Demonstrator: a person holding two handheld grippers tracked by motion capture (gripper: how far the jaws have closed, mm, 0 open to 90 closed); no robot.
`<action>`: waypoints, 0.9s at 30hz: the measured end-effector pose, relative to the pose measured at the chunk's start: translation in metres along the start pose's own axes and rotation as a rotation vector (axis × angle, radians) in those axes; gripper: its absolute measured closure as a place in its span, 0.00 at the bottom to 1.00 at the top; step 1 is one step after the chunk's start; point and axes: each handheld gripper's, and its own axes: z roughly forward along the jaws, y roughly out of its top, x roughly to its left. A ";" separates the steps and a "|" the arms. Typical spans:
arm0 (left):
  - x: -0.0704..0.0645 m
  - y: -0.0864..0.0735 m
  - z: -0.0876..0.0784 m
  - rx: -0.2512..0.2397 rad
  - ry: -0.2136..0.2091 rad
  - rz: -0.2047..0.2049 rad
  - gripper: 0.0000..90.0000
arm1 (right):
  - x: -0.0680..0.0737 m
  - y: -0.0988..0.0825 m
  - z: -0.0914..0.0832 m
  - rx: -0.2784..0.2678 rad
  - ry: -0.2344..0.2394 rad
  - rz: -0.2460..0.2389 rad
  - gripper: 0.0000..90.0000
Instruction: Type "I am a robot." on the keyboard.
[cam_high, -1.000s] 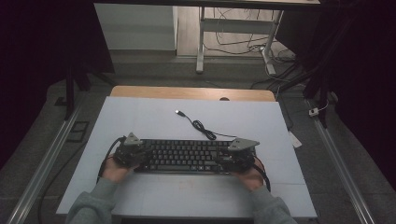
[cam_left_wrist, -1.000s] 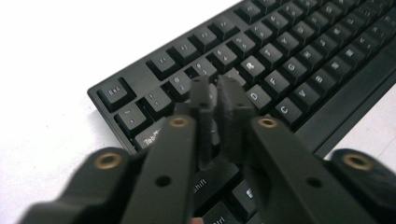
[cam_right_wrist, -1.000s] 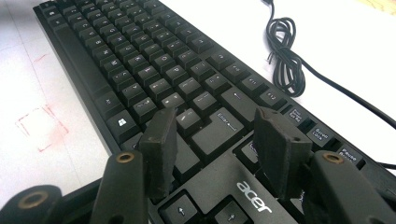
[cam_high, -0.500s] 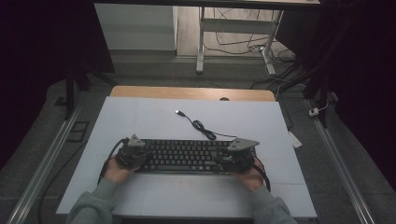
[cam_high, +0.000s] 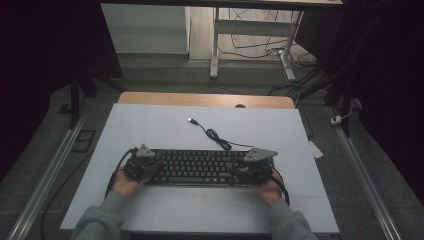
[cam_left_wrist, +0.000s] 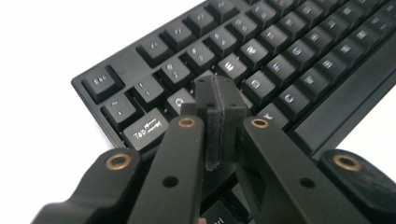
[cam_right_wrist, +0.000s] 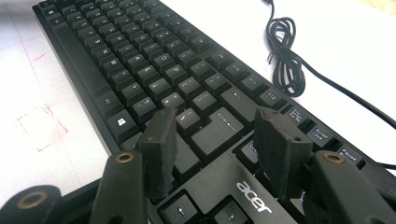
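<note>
Black Acer keyboard (cam_high: 200, 167) lies lower centre of high view on white table (cam_high: 165, 125), USB cable (cam_high: 215, 134) coiled just above. Nothing shifted in past second: keyboard, both hands in same spots. Left gripper (cam_left_wrist: 219, 100) clamped shut, empty, tips over key near Q. Right gripper (cam_right_wrist: 215, 140) jaws apart, empty, over Enter area. Likely typing, pressing keys.

Dim high view, overexposed gripper views, soft blur
</note>
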 end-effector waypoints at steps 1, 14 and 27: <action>0.000 0.001 -0.003 -0.012 0.000 -0.005 0.98 | 0.000 0.000 0.000 -0.001 0.000 -0.001 0.55; 0.014 0.002 -0.029 -0.184 -0.007 -0.111 0.67 | 0.000 0.000 0.000 0.000 -0.001 -0.002 0.55; 0.012 0.002 -0.027 -0.169 0.002 -0.118 0.47 | 0.000 0.000 0.000 0.000 -0.001 -0.003 0.55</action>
